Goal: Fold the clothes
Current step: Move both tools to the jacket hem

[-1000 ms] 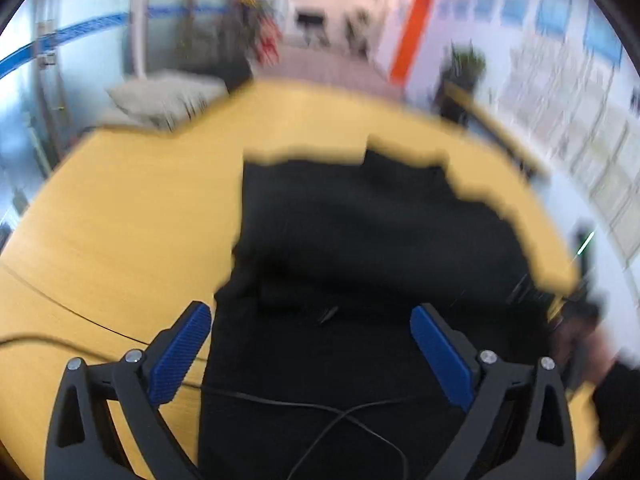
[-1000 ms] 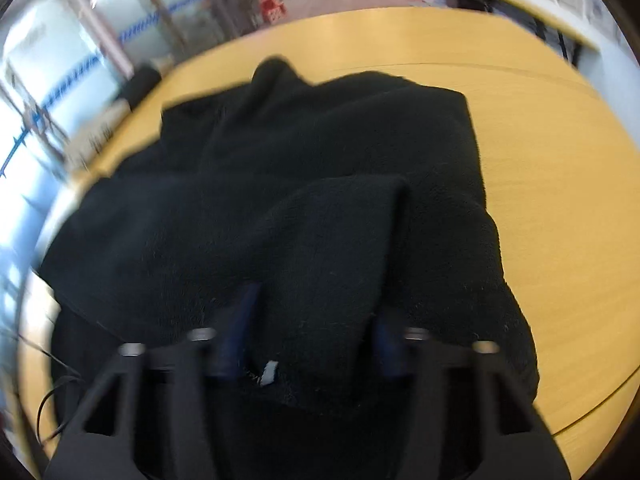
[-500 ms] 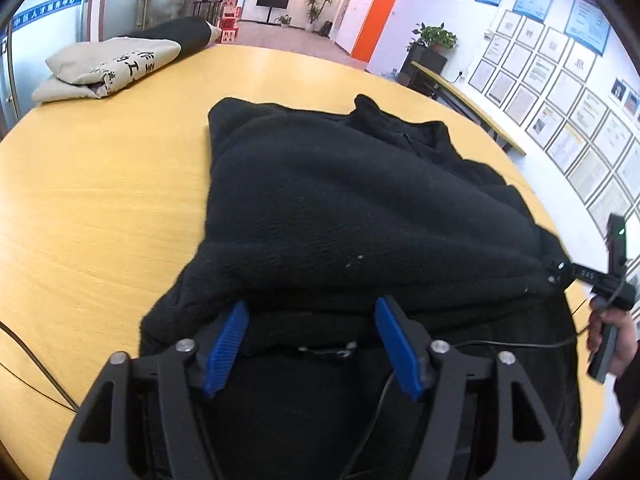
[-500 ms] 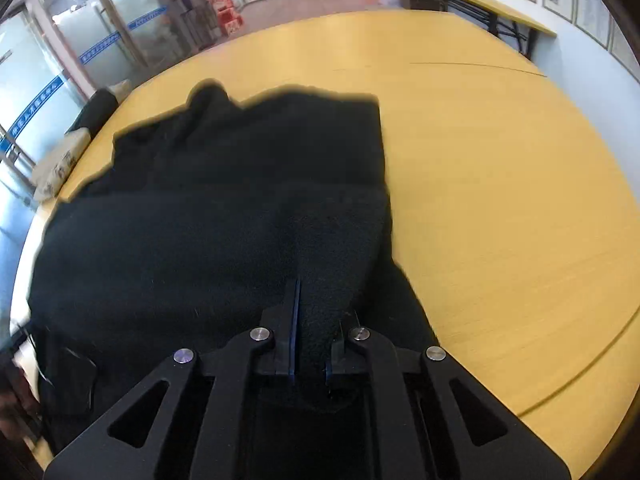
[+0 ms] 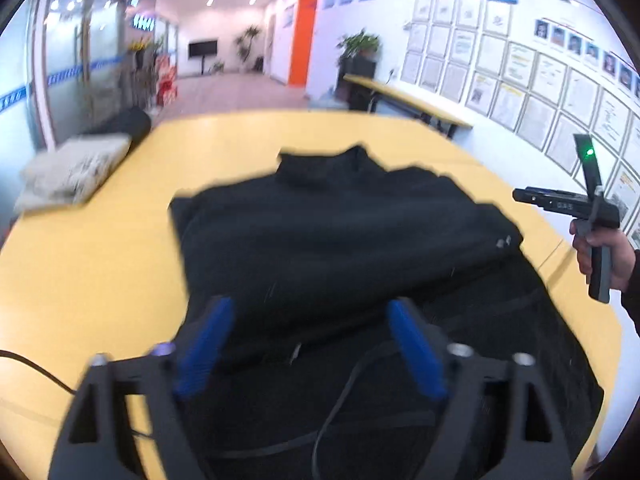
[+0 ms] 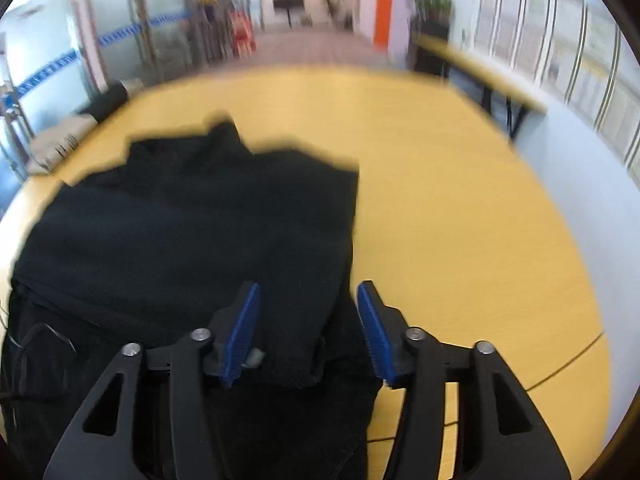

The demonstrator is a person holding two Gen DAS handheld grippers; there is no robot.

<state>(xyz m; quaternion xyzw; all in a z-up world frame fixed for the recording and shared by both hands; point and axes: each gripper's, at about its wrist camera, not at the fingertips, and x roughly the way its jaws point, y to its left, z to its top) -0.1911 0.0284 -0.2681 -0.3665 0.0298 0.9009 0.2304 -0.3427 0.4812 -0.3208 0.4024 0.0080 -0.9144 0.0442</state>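
Observation:
A black fleece garment point(image 5: 340, 232) lies folded over itself on the yellow table point(image 5: 92, 264), collar at the far side. In the left wrist view my left gripper point(image 5: 308, 344) hovers open above the garment's near fold, blue pads wide apart with nothing between them. In the right wrist view the same garment point(image 6: 192, 232) fills the left half, and my right gripper point(image 6: 308, 328) stands open over its near right corner, the cloth lying loose between the pads. The right gripper's body, held by a hand point(image 5: 596, 248), shows at the right edge of the left wrist view.
A folded beige garment point(image 5: 72, 172) and a dark bundle point(image 5: 124, 124) sit at the table's far left. Black cables point(image 5: 340, 392) run across the near part of the garment. A second long table point(image 5: 404, 96) stands by the wall of framed papers. Bare tabletop point(image 6: 460, 232) lies right of the garment.
My right gripper, shut on the garment's edge half a second ago, has opened and let it go. My left gripper has opened wider and lifted back from the fold.

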